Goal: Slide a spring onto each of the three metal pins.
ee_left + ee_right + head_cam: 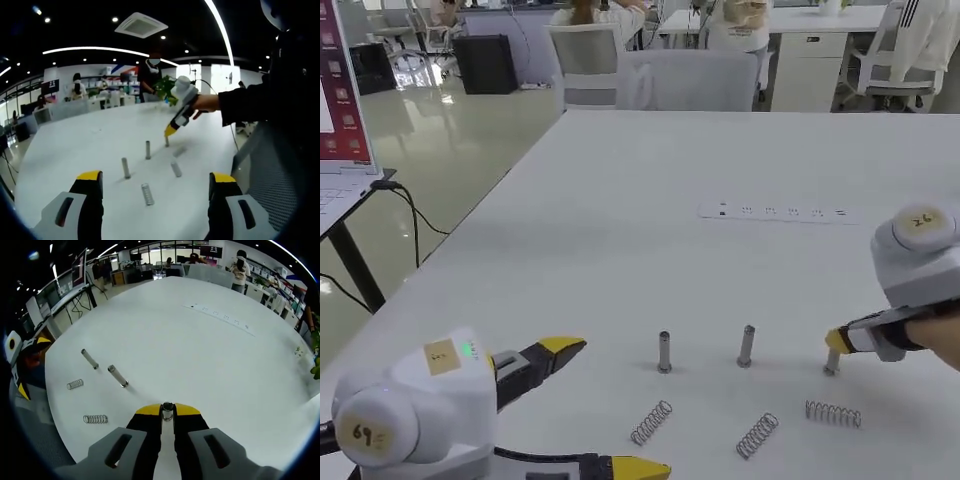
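Three short metal pins stand upright in a row on the white table: left pin, middle pin, right pin. In front of them lie three springs, flat on the table. My right gripper is shut on the top of the right pin, seen end-on between its yellow tips. My left gripper hangs open near the front left, empty, short of the left spring. Its yellow tips frame the pins.
A flush power strip sits in the table behind the pins. Chairs and desks stand beyond the far edge, and a laptop on a side desk at left. The table's left edge runs diagonally past my left gripper.
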Available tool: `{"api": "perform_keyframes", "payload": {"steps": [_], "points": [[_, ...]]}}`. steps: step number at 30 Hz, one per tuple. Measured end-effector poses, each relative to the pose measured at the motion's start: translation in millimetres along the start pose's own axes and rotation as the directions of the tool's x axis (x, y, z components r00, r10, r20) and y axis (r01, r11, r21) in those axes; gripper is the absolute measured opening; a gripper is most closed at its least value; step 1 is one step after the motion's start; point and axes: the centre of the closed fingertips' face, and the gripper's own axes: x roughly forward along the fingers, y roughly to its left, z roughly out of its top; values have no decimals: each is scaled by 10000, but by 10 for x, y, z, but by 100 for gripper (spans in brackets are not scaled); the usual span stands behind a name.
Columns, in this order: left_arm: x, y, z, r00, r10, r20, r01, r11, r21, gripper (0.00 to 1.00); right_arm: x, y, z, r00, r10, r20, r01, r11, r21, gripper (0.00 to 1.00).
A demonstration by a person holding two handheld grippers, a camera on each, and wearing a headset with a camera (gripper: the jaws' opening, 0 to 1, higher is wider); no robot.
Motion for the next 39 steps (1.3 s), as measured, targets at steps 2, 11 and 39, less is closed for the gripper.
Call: {"api": "perform_keyframes", "payload": {"steps": [2, 11, 39], "points": [[-1, 4, 2, 10000, 14, 19, -14, 10000, -8, 84, -3, 6, -4, 10000, 9, 17, -9, 10000, -70, 5], [-2, 6, 3, 10000, 18, 24, -18, 10000, -4, 84, -9, 10, -22, 10000, -15, -51, 13, 9993, -372, 5], [-10, 3, 22, 10000, 13, 99, -14, 10000, 26, 84, -177, 5, -45, 9998, -100, 185, 115, 9962, -859, 14]]}}
